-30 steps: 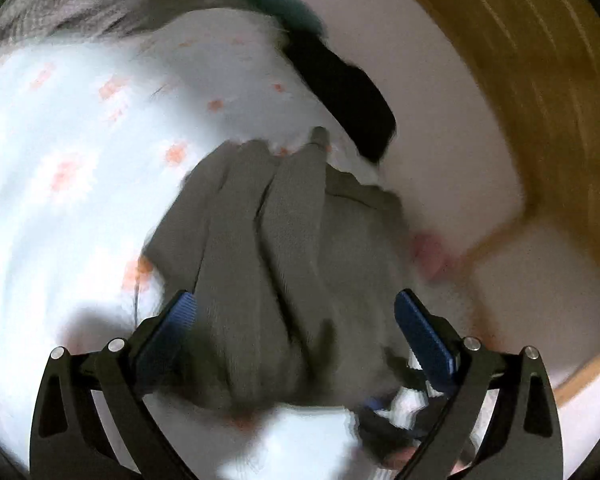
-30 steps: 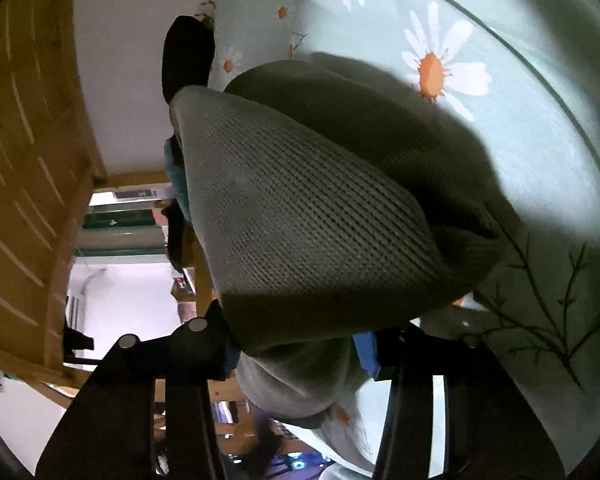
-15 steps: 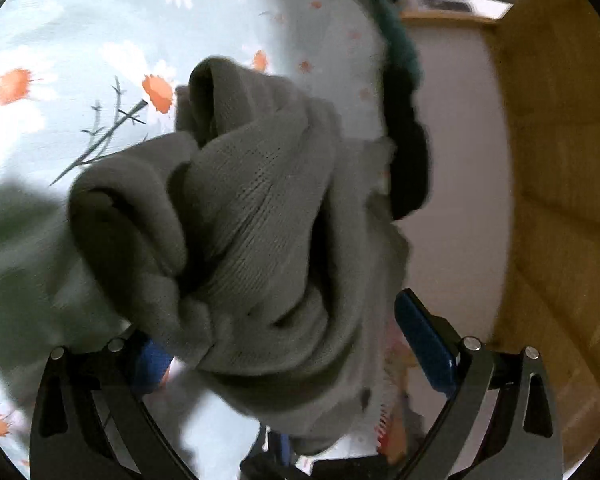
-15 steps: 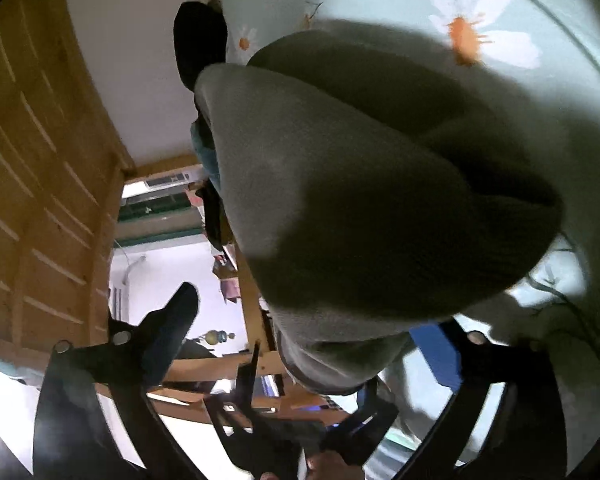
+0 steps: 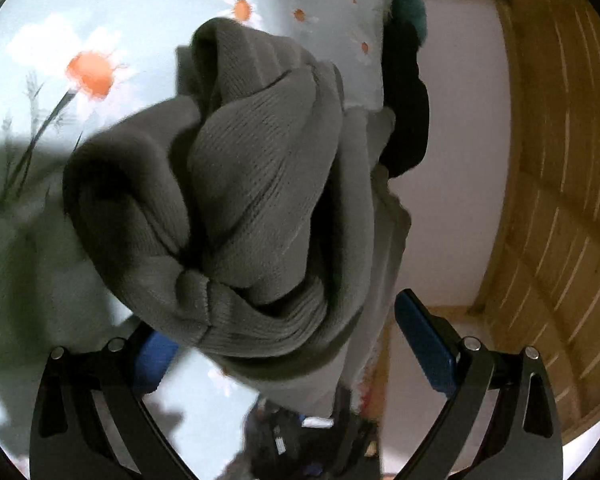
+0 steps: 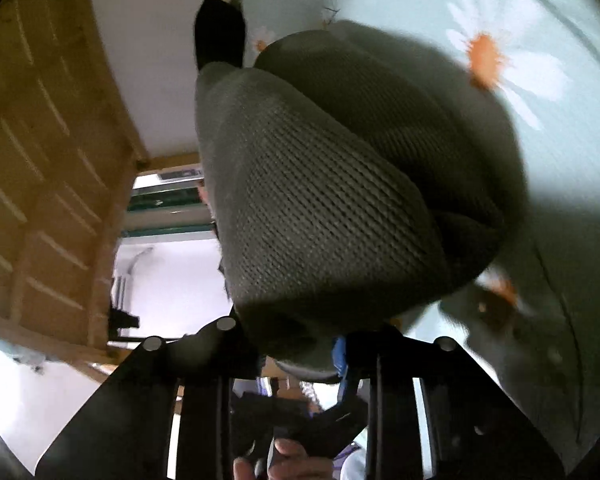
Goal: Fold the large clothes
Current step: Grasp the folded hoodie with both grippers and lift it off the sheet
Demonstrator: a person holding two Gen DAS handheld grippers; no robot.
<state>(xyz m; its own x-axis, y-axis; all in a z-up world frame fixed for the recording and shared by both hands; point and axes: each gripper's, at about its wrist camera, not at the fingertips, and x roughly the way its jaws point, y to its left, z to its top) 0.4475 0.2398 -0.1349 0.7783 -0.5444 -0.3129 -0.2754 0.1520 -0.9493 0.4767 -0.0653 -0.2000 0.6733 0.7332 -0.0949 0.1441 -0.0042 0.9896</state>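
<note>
With the right tool (image 6: 300,344) pinching the bunched grey knit garment (image 6: 320,216) over the daisy-print bed (image 6: 560,200) and the left tool (image 5: 288,340) spread, the garment likely needs spreading flat next.

Changes: your right gripper (image 6: 300,354), spread wide half a second ago, is clamped again on the bunched grey ribbed-knit sweater (image 6: 320,216). Your left gripper (image 5: 288,336), which viewed that sweater (image 5: 236,208) flat and blurred a second ago, now has it heaped close against the daisy-print pale blue sheet (image 5: 100,40).
</note>
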